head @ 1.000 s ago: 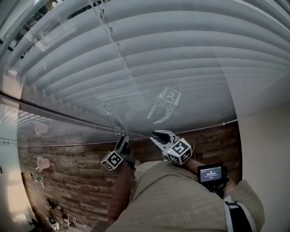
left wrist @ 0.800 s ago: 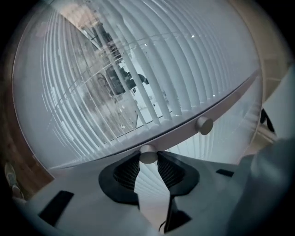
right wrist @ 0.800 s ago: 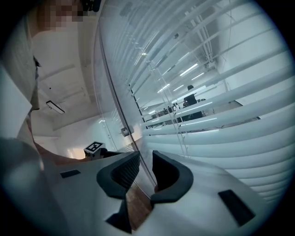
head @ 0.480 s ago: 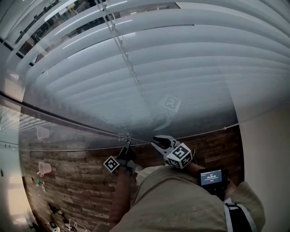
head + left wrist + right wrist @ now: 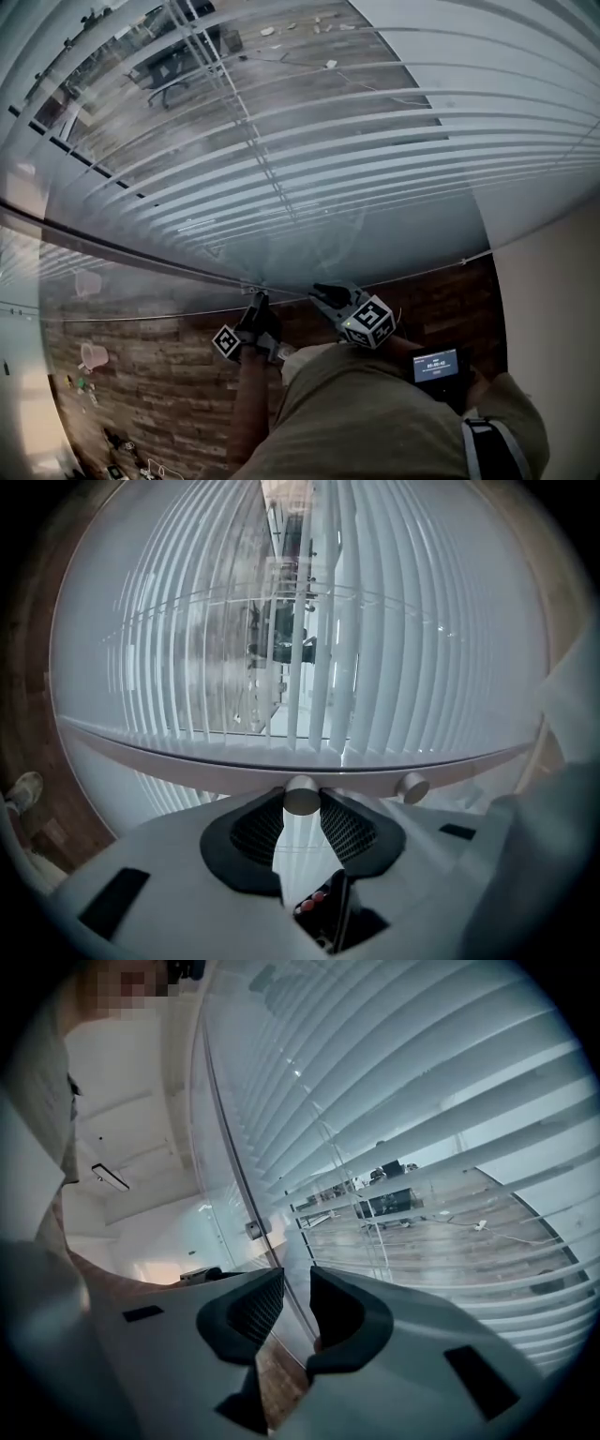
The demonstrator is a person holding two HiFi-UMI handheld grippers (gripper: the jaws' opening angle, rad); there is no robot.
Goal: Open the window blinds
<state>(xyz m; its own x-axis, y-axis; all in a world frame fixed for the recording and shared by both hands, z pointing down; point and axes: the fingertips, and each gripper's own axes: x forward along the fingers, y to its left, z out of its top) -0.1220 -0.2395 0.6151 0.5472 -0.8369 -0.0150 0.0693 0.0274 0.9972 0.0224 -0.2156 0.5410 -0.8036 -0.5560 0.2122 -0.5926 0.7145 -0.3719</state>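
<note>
Left gripper view: my left tongs (image 5: 302,801) pinch the small round silver-white knob (image 5: 302,794) on the pale frame rail (image 5: 141,747) at the edge of the white slatted window blinds (image 5: 394,621). The slats stand partly tilted, with the room beyond showing between them. Right gripper view: my right tongs (image 5: 296,1279) are slightly spread and hold nothing, near the clear glass pane (image 5: 244,1147). Risks, as I judge them: the pads may slip round the smooth knob; over-turning may tilt the slats shut the other way; the idle tongs may knock the glass.
</note>
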